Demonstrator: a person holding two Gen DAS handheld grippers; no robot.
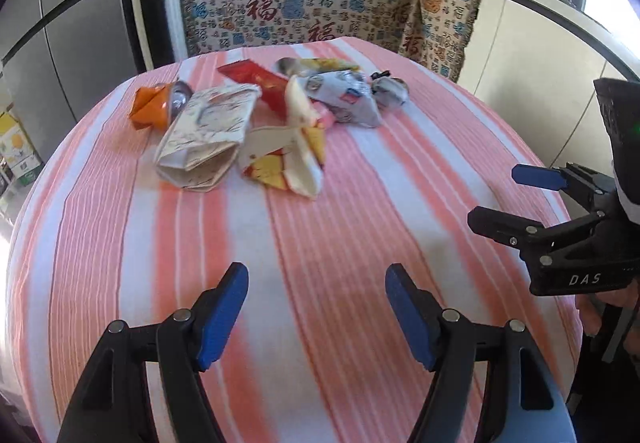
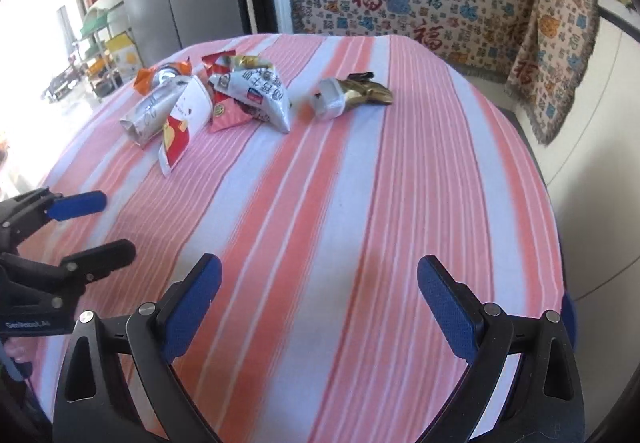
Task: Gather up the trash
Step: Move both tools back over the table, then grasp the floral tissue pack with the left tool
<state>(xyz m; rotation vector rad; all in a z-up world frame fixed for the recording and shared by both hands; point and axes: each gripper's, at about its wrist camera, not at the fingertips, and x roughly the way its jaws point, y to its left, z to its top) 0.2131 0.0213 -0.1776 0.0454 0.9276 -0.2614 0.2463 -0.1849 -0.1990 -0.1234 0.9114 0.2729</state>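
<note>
Near half of striped tablecloth bare — open passage | far-left: wrapper pile blocks | far-centre: gold wrapper alone — gap between them

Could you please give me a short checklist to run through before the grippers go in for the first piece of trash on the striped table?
1. Left gripper jaws open and empty: ok.
2. Right gripper jaws open wide and empty: ok.
3. Trash within view: ok. The wrapper pile lies at the far end of the striped tablecloth, and the gold wrapper lies apart to the pile's right.
4. Clear path over the cloth to the trash: ok, nothing lies between.
5. The two grippers are apart from each other: ok, side by side with a gap.
6. Bin or bag to receive the trash: cannot tell, none in view.
</note>
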